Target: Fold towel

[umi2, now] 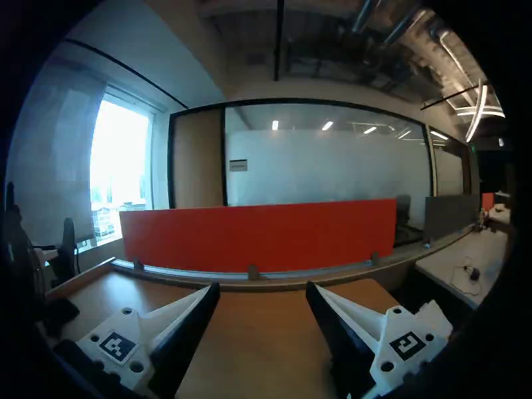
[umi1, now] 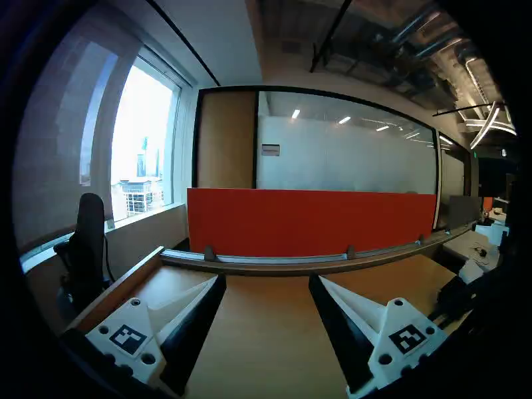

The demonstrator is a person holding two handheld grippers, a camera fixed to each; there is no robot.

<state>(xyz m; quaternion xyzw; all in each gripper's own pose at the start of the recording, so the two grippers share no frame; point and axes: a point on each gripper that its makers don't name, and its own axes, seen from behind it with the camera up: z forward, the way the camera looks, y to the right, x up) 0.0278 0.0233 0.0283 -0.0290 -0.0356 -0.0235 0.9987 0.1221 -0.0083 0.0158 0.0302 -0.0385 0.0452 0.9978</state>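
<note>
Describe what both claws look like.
The left claw and right claw match: each has two wedge-shaped fingers, white angular shells tapering to points, with black pads along the inner faces. Every finger carries a square black-and-white marker and round screw holes.

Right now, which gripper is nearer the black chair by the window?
Left. The left gripper has the chair close on its left; from the right gripper it looks smaller and farther to the left.
</note>
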